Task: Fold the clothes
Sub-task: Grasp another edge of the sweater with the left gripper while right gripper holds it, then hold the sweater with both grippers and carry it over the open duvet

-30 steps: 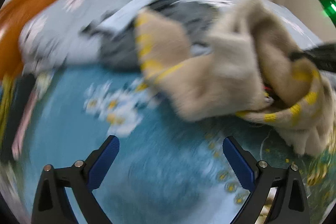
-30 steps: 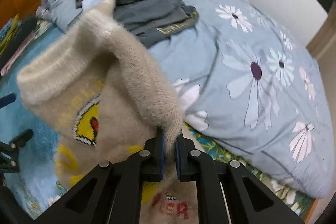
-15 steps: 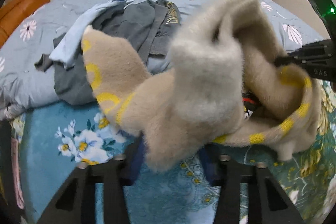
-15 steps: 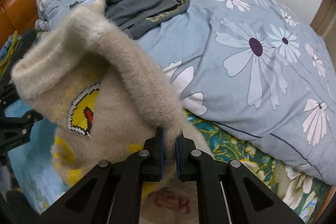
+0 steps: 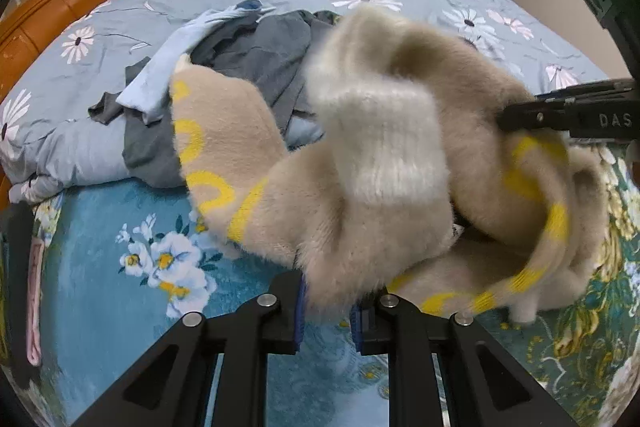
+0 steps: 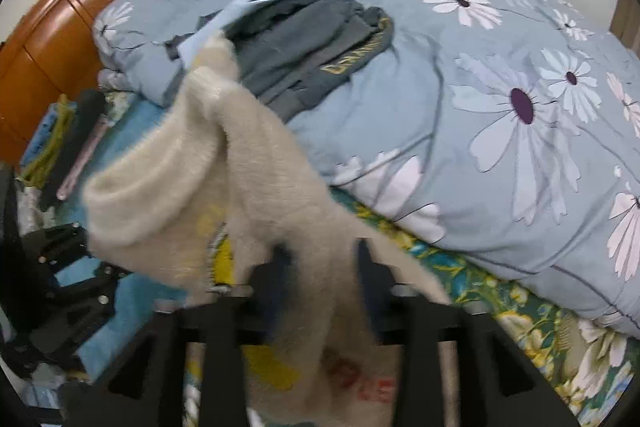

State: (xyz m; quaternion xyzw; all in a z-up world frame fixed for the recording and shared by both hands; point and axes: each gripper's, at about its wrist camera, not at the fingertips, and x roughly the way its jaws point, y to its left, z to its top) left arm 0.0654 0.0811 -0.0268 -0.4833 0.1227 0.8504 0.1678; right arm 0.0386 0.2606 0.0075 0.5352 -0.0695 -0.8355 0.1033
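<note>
Above the bed's teal floral sheet (image 5: 100,291), the beige fuzzy sweater (image 5: 360,187) hangs bunched between both tools. The left gripper (image 5: 326,311) has its jaws clamped on a thick fold right ahead; the right gripper (image 6: 320,263) has its jaws spread, blurred, with cloth running between them. Its long axis looks to run left to right. "DAS" shows on the right tool; red lettering on the knit is unreadable.
</note>
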